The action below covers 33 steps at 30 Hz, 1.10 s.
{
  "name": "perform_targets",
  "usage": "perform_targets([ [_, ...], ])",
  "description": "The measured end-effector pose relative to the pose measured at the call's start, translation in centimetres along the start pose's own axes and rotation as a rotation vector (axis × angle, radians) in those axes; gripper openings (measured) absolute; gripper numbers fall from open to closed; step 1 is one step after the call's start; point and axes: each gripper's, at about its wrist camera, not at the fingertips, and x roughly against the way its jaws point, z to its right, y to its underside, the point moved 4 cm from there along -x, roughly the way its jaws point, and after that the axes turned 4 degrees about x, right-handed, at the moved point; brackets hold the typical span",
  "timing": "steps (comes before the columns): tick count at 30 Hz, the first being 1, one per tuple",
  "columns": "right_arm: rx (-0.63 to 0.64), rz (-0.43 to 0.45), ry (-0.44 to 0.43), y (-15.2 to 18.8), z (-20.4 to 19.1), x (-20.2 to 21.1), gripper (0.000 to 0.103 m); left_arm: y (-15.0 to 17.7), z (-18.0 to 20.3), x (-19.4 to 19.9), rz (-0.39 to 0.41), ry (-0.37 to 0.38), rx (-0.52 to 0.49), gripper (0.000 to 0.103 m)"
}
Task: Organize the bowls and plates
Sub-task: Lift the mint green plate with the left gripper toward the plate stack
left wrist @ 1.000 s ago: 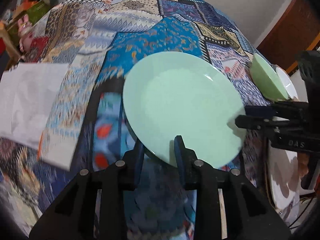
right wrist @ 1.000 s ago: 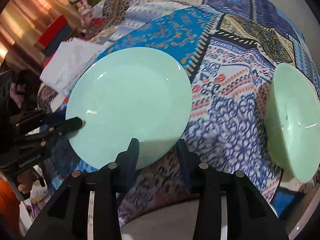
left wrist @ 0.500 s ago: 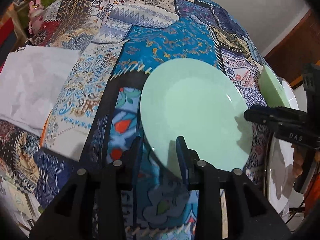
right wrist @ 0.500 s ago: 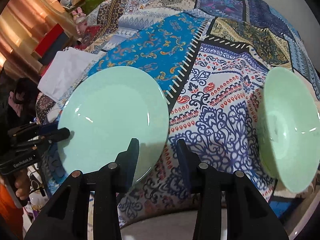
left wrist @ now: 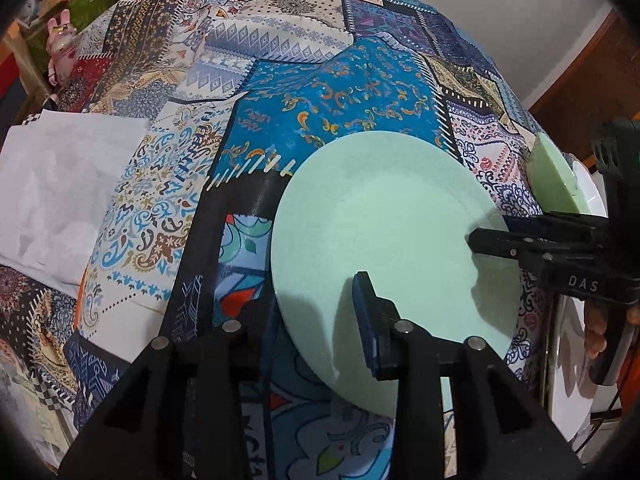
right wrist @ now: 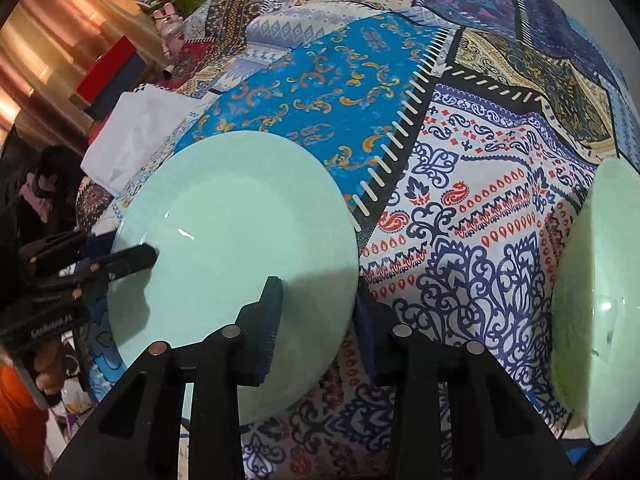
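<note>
A mint green plate (left wrist: 392, 220) (right wrist: 232, 208) is held tilted above the patchwork tablecloth (left wrist: 340, 92) by both grippers. My left gripper (left wrist: 314, 296) is shut on its near rim, one finger on top, the other below. My right gripper (right wrist: 320, 296) is shut on the adjoining rim in the same way. Each gripper shows in the other's view, the right gripper (left wrist: 474, 242) biting the plate's right edge and the left gripper (right wrist: 148, 256) its left edge. A light green bowl (right wrist: 596, 300) (left wrist: 552, 180) stands on the cloth to the right, apart from the plate.
A white plate (left wrist: 568, 380) lies at the table's right edge beyond the bowl. White paper (left wrist: 60, 200) (right wrist: 132, 128) covers the left part of the cloth. A pink figurine (left wrist: 60, 52) and a red box (right wrist: 108, 76) sit past the left edge. A hand (right wrist: 48, 368) holds the left gripper.
Both grippers have carried the plate left and toward the table's near side, away from the green bowl. The grip on the rim looks unchanged.
</note>
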Motion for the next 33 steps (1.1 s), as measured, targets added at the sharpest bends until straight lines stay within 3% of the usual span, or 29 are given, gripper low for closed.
perform_targets([
  [8,0.0,0.019,0.017,1.1,-0.6,1.4,0.025,1.6,0.3,1.6,0.009,0.015,0.033,0.034],
  [16,0.01,0.102,0.005,1.4,-1.9,4.5,0.025,2.4,0.7,4.3,0.043,0.032,0.058,0.034],
  [33,0.006,0.227,0.008,4.0,-2.4,10.8,0.025,3.7,5.1,10.6,0.144,0.055,0.003,0.034],
])
